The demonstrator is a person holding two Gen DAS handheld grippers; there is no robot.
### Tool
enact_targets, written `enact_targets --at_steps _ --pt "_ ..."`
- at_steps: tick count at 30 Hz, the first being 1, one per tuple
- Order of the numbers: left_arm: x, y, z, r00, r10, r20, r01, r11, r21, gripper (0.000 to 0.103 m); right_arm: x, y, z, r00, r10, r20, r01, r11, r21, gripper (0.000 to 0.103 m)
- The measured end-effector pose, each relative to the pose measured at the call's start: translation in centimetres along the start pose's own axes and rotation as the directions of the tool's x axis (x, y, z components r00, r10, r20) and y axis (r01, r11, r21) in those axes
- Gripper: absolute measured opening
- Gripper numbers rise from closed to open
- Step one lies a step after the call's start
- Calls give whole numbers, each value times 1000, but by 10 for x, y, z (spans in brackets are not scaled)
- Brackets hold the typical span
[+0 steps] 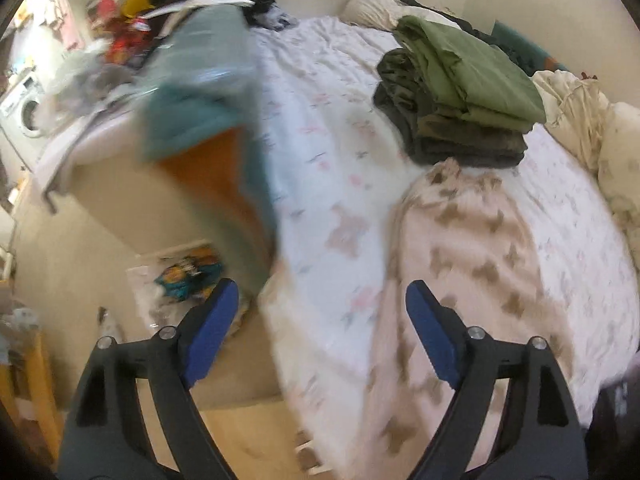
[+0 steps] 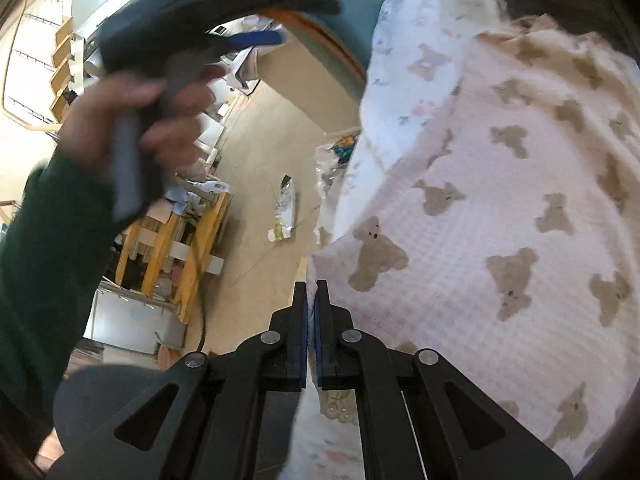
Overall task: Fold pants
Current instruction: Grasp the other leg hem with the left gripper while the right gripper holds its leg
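Pink pants with brown teddy bears lie spread on the bed; they fill the right wrist view. My left gripper is open and empty, above the bed's left edge, left of the pants. It also shows in the right wrist view, held by a hand. My right gripper is shut on the pants' edge at the near corner by the bed's side.
A stack of folded green and dark clothes sits farther back on the bed sheet. A teal and orange cloth hangs at the left. Cream bedding lies at the right. Wooden frames and a packet lie on the floor.
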State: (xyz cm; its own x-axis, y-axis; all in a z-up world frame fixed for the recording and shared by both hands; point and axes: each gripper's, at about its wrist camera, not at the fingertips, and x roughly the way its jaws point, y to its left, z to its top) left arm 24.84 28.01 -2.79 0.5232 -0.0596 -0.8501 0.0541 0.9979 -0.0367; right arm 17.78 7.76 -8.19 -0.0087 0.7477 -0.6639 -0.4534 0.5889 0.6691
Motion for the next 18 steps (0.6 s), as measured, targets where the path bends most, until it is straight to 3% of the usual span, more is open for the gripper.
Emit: enact_targets --at_steps 6,7,9,10,11,13,15,18 --pt "-2 20 -50 996 -76 -50 70 992 -108 83 62 4 -5 998 17 -54 -15 999 31 8" --pt "2 21 -59 994 -89 -70 80 990 -120 83 78 2 -7 997 0 -79 2 999 35 14" --pt "12 18 -72 987 -121 -105 107 986 -130 83 89 0 -10 997 -26 -74 28 999 21 46" --pt "16 16 -80 986 -125 -113 109 985 -132 83 85 -1 -12 998 -33 -47 34 999 18 64" --pt "17 14 -87 984 -128 -122 112 985 -132 83 74 -4 -15 1000 -29 12 29 999 32 68" --pt "26 7 -100 976 -152 -156 134 984 -115 83 50 -11 -19 997 5 83 -10 998 66 69" --pt "34 -6 -110 969 -152 -197 141 987 -72 83 25 -19 -24 995 37 88 -43 997 69 69" --pt "48 -30 -129 942 -194 -273 199 980 -10 83 -30 -37 -43 993 29 118 -38 996 83 69"
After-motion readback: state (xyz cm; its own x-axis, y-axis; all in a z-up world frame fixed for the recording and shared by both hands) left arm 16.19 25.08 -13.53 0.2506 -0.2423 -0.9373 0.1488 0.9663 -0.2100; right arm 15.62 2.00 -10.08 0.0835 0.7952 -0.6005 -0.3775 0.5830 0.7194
